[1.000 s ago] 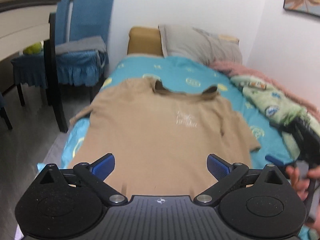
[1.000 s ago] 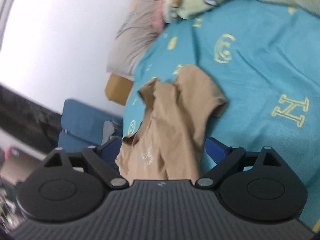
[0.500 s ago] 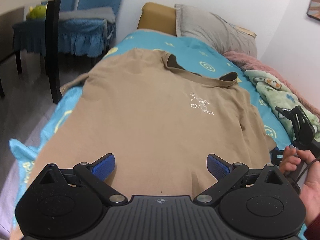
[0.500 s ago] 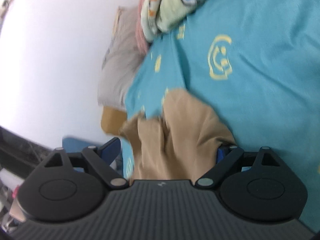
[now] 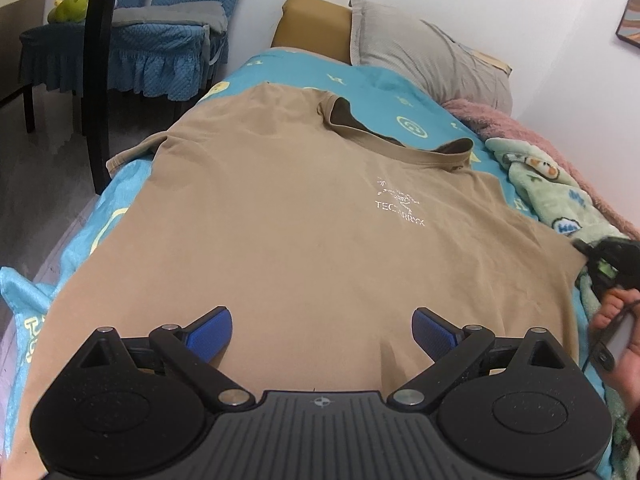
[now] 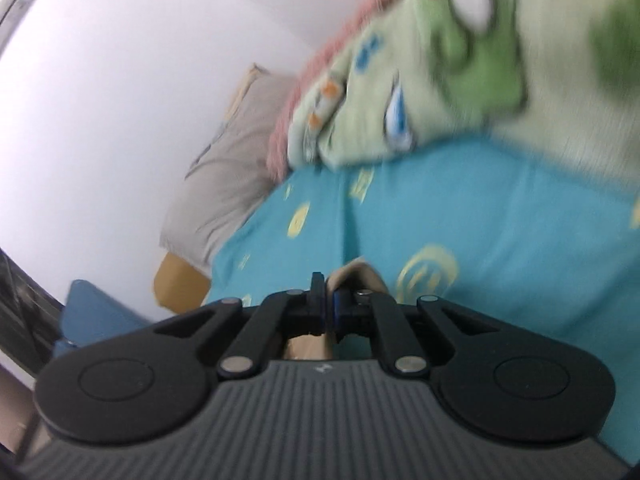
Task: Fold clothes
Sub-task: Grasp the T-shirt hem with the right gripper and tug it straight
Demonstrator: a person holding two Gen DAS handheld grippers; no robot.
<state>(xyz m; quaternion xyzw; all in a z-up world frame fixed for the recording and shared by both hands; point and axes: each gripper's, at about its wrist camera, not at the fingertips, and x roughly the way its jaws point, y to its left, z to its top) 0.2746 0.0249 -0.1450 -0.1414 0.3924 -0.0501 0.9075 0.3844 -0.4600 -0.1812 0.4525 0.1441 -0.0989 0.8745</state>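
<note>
Your right gripper (image 6: 329, 307) pinches the shirt (image 5: 320, 216) sleeve at three o'clock (left gripper (image 5: 322, 330) wide); no folds yet.

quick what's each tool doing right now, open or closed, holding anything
Left tool: open, blue pads apart above the tan cotton t-shirt, holding nothing.
Right tool: just snapped closed, pinching an edge of the tan t-shirt.

Tan t-shirt (image 5: 304, 216) with white chest logo; teal bedsheet (image 5: 384, 92) with yellow prints; grey pillow (image 5: 424, 52); green cartoon blanket (image 5: 552, 188); blue chair covers (image 5: 160, 52).
</note>
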